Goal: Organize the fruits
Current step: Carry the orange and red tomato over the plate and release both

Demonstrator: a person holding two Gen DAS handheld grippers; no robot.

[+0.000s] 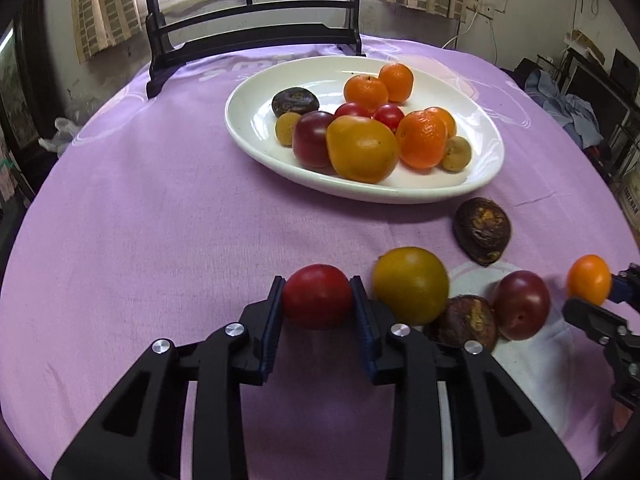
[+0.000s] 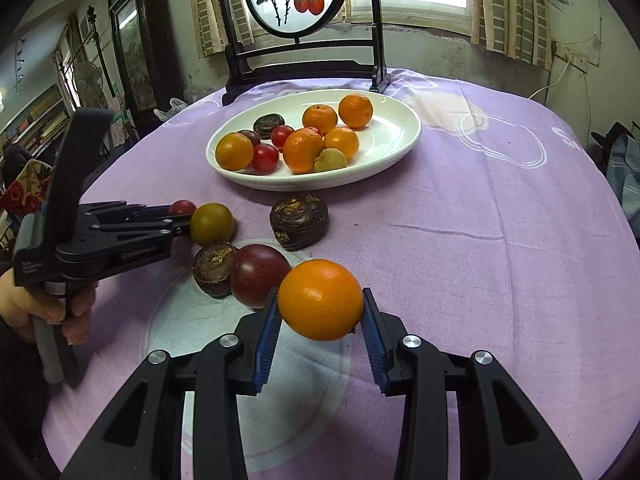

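While the left gripper has its blue-padded fingers pinching a small round red tomato at its widest girth, low over the purple tablecloth on the table, the right gripper pinches a smooth round orange fruit the same way, one pad on each side, with the fruit clear of the cloth. Both fruits look light, but the tomato is thin-skinned and soft, so I judge it will bruise or split under a hard squeeze and, being glossy, may slide out of a slack one; a hold across the middle suits it best. The orange fruit seems firmer and less fragile. Loose on the cloth just beside the tomato lie a yellow-brown round fruit, two dark wrinkled brown fruits and a dark red plum. Farther back, the white oval ceramic plate already carries a heap of mixed fruit.
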